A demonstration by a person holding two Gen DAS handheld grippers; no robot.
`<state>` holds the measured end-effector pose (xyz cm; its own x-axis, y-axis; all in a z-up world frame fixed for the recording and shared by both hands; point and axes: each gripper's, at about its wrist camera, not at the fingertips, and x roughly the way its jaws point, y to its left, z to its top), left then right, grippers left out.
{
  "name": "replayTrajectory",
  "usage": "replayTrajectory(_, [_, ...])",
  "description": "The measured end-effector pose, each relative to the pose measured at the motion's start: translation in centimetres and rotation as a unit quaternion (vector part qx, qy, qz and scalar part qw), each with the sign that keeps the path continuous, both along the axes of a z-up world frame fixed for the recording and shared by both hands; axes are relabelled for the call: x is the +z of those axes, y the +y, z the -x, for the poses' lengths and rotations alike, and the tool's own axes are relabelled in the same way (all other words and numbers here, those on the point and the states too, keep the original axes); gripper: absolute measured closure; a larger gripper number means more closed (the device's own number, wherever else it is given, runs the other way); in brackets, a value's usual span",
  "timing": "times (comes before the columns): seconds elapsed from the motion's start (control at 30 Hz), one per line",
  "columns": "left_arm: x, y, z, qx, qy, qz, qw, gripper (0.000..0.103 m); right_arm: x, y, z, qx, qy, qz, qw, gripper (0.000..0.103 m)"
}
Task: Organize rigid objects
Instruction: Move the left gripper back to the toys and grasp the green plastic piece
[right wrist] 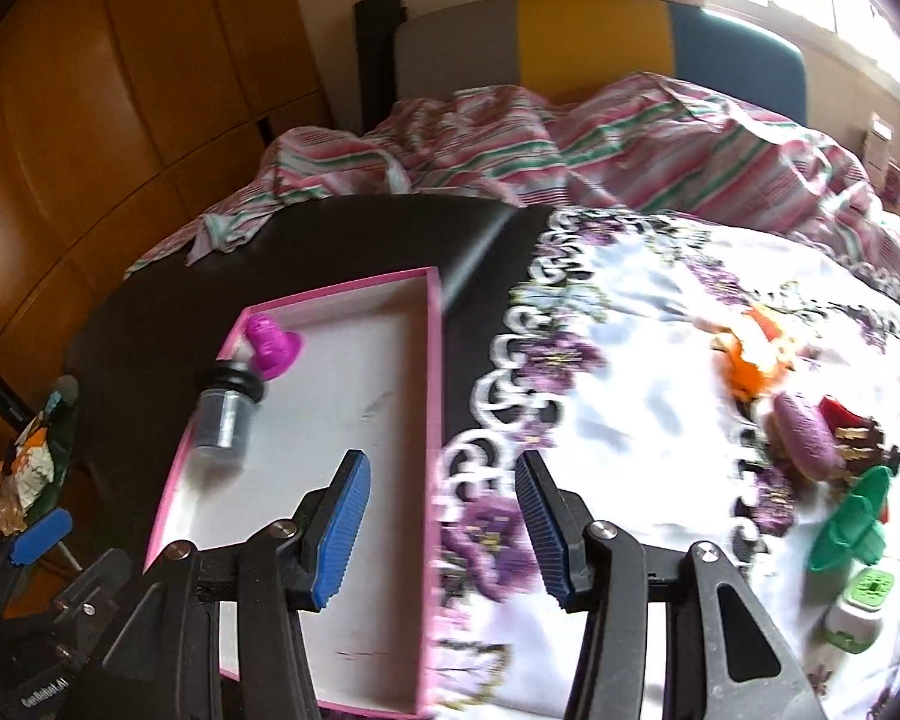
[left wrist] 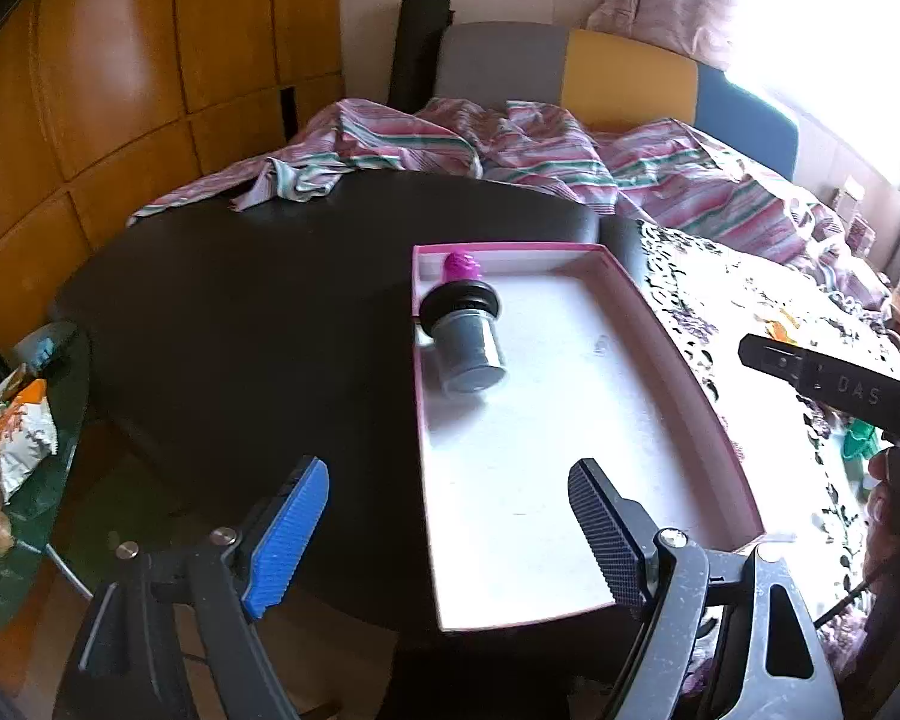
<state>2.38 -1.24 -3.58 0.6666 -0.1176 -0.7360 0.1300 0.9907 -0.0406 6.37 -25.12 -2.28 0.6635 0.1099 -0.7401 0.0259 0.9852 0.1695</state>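
The pink box (right wrist: 432,396) sits on the table (left wrist: 240,312). Two things already lie in its far corner: a grey jar (left wrist: 468,342) and a purple toy (right wrist: 273,345). More toys (right wrist: 804,438) wait on the cloth right of the box, blurry. Both claws, left (left wrist: 450,528) and right (right wrist: 441,525), gape empty. Next, I think, the right claw must fetch one.

Both wrist views down onto tray (left wrist: 684,360)

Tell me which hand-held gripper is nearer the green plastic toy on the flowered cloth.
Right. The right hand-held gripper hangs over the pink box's edge and the flowered cloth, where the green plastic toy lies. The left hand-held gripper is beyond the box's far side.
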Motion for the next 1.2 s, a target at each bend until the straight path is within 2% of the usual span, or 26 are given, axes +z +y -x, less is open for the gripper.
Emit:
replayTrajectory(0.13, [0.0, -1.0, -0.3, -0.016, 0.005, 0.008, 0.9998, 0.020, 0.1, -3.4, 0.8, -0.033, 0.004, -0.002, 0.999, 0.052])
replayTrajectory(0.23, [0.0, -2.1, -0.4, -0.029, 0.003, 0.000, 0.9996, 0.020, 0.0, -6.4, 1.7, -0.064, 0.008, -0.004, 0.998, 0.052])
replayTrajectory(0.4, [0.3, -4.1, -0.6, -0.067, 0.004, 0.003, 0.9977, 0.017, 0.4, -12.3, 3.6, -0.122, 0.011, 0.004, 0.993, 0.052])
replayTrajectory(0.5, [0.7, -5.8, -0.7, -0.093, 0.001, 0.004, 0.9956, 0.014, 1.1, -17.1, 5.3, -0.182, -0.001, 0.001, 0.983, 0.052])
replayTrajectory(0.63, [1.1, -8.6, -0.8, -0.130, 0.002, 0.005, 0.9915, 0.014, 0.9, -23.3, 7.7, -0.281, -0.011, -0.022, 0.959, 0.052])
replayTrajectory(0.8, [0.9, -13.2, -0.7, -0.185, 0.015, 0.002, 0.9827, 0.014, -1.2, -28.5, 10.0, -0.373, 0.005, -0.099, 0.922, 0.052])
replayTrajectory(1.0, [0.2, -19.1, -0.4, -0.251, 0.035, 0.003, 0.9673, 0.014, -2.5, -29.7, 10.6, -0.382, 0.020, -0.168, 0.908, 0.052])
replayTrajectory(1.2, [-0.6, -25.6, -0.7, -0.332, 0.059, 0.030, 0.9409, 0.015, -2.7, -29.8, 11.0, -0.386, 0.020, -0.186, 0.903, 0.052])
